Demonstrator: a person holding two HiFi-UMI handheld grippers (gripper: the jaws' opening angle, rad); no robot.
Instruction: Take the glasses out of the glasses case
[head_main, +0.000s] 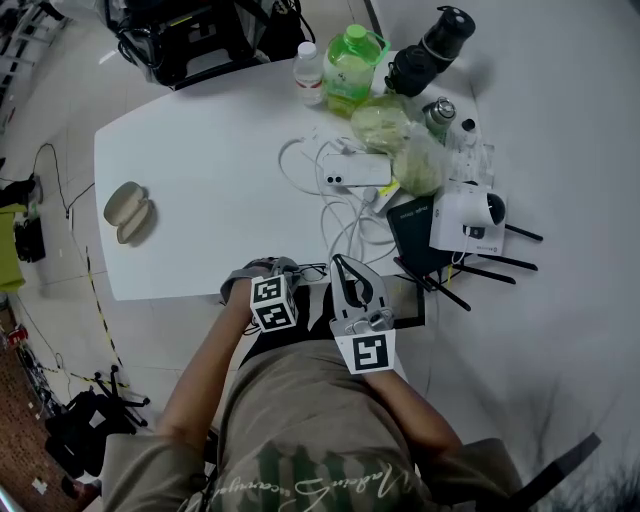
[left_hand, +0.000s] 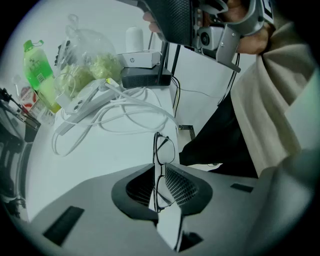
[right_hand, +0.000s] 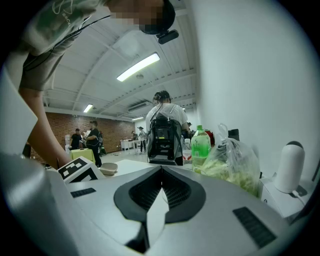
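Observation:
The black-framed glasses (left_hand: 163, 149) are clamped edge-on in my left gripper (left_hand: 159, 172), which is shut on them just above the table's near edge. In the head view the glasses (head_main: 312, 270) stick out to the right of the left gripper (head_main: 296, 274). The beige glasses case (head_main: 128, 212) lies open far to the left on the white table (head_main: 200, 150); it also shows small in the right gripper view, as the case (right_hand: 108, 168). My right gripper (head_main: 345, 268) is shut with nothing in it, close beside the glasses; its jaws (right_hand: 161, 172) point over the table.
White cables (head_main: 345, 215), a power strip (head_main: 355, 169), a black router (head_main: 420, 235) and a white camera box (head_main: 465, 220) crowd the table's right side. A green bottle (head_main: 352, 62), bagged greens (head_main: 395, 135) and a backpack (head_main: 190, 35) stand at the back.

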